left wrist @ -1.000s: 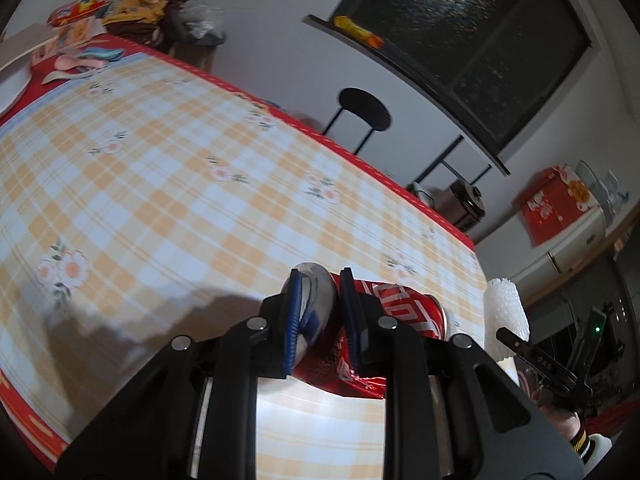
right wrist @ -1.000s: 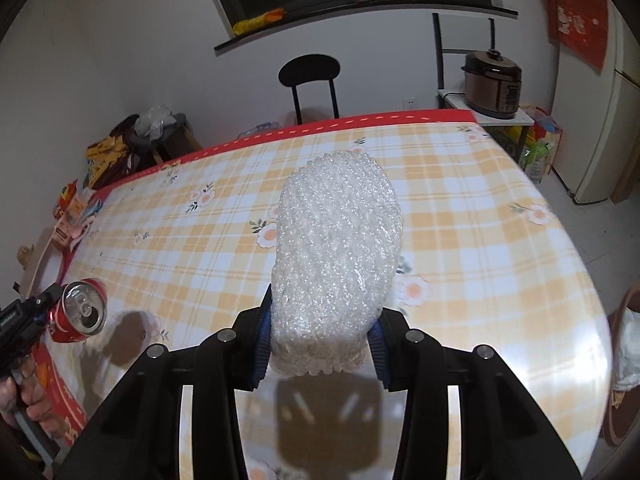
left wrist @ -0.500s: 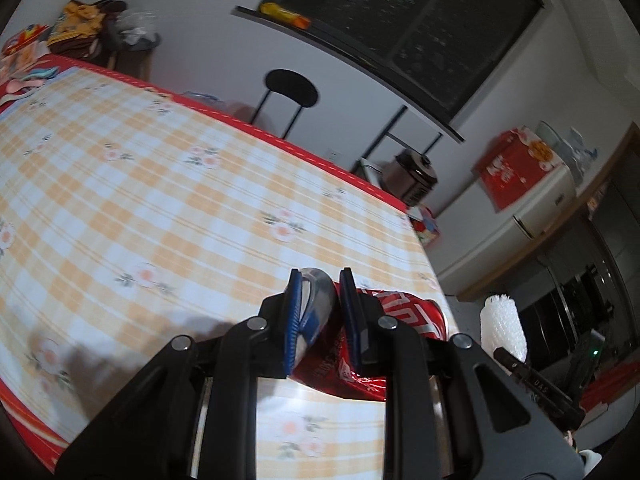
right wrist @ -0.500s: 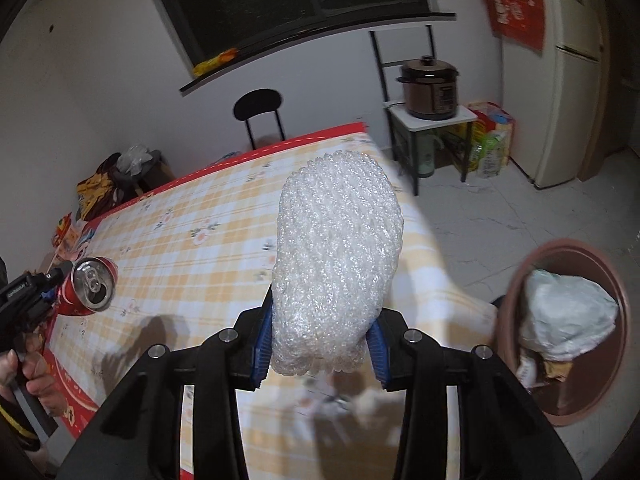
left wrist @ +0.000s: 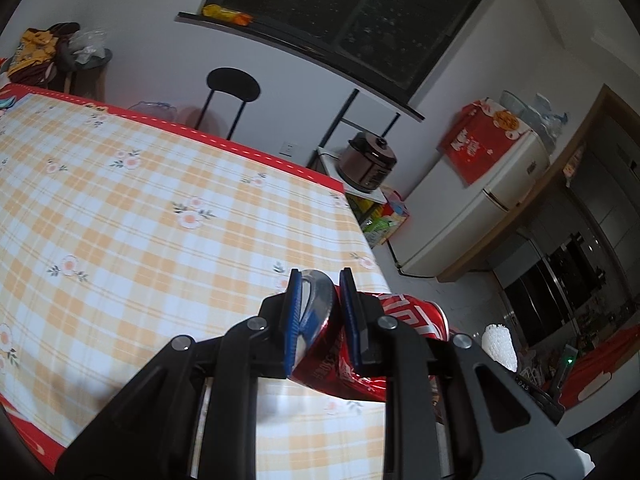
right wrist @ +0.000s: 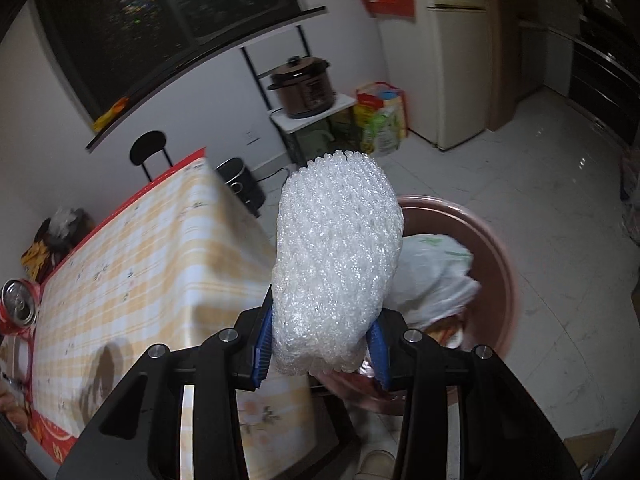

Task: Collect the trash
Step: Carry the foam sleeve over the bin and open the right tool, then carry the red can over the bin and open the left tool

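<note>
We carry both pieces at once: the right gripper (right wrist: 320,344) has its jaws clamped on the white foam net (right wrist: 336,268), poised above the brown bin (right wrist: 506,276) at 3 o'clock of the surface (right wrist: 132,264). The left gripper (left wrist: 320,320) has its jaws clamped on the red can's (left wrist: 400,320) rim. We should centre the net over the bin's mouth before parting the jaws, then bring the can across.

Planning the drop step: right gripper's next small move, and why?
Probably carry the white foam net sleeve, clamped in the right gripper, a little further over the round brown trash bin, then open: the bin sits just beyond it, partly hidden.
</note>
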Available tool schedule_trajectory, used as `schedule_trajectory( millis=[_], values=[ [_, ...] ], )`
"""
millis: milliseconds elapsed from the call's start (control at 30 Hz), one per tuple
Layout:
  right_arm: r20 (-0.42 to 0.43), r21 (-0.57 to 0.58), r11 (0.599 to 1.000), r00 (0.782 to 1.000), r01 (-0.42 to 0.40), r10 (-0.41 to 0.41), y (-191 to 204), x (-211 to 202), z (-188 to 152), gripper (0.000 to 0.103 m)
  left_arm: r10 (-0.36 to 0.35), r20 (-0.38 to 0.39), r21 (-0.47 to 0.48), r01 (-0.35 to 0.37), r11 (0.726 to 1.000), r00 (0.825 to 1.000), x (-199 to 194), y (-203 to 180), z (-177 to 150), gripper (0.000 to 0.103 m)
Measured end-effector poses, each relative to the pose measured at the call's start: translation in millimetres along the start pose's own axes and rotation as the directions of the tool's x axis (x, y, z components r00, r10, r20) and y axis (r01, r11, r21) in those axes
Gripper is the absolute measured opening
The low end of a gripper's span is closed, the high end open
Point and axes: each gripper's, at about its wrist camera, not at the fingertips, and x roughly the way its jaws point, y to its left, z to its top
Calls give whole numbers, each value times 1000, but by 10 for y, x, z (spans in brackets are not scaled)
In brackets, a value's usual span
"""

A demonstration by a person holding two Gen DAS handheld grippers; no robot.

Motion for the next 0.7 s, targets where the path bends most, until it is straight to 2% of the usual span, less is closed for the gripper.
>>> schedule_trajectory(
  millis=[100,200,300,367,567,700],
  values=[
    [-15,11,1000,1000,-4,4,-151,19,14,47,-13,-5,13,13,1000,1000,35,-160,-52,22],
    [-39,7,1000,999,-7,7,-198,75,19,67,-25,-12,28,25,999,1000,57,-291,-98,22],
    [-41,17,1000,999,19,-18,-263,76,4,80,-36,-20,42,37,998,999,71,-396,-141,22],
    [-32,28,1000,999,9,-9,-308,45,24,83,-43,-23,51,44,998,999,75,-456,-158,22],
    [45,18,999,998,50,-51,-292,-221,98,98,-67,-32,76,69,995,997,111,-641,-189,22],
    [97,7,998,993,68,-68,-302,-478,177,98,-101,-46,103,105,989,994,185,-845,-218,22]
  ],
)
